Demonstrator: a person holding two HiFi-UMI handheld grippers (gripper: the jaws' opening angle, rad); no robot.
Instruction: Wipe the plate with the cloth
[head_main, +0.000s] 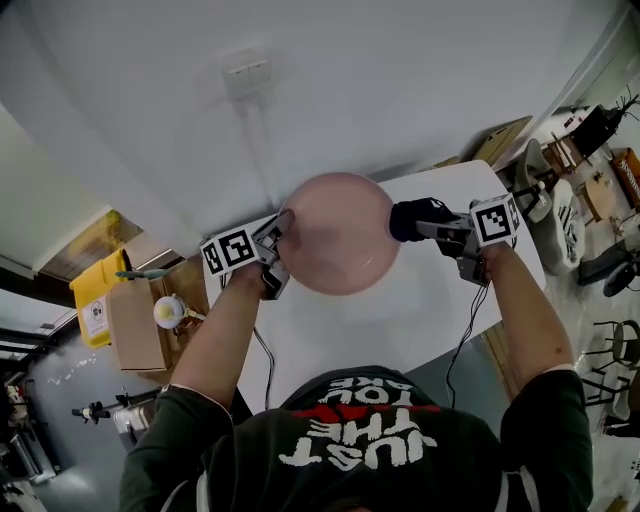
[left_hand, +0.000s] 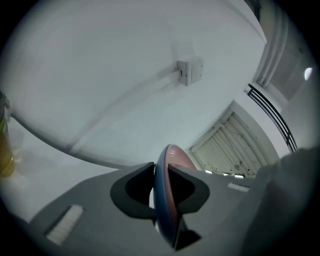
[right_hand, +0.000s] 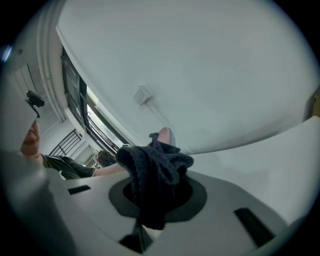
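Left of plate (head_main: 340, 235): cardboard box (head_main: 135, 325), yellow bin (head_main: 95, 292).

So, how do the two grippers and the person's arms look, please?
The left gripper and the right gripper are both grey with dark tongs. Each carries a white cube with black square markers, and a thin dark cable runs from each toward the person. The person wears a dark top whose sleeves leave the forearms bare.
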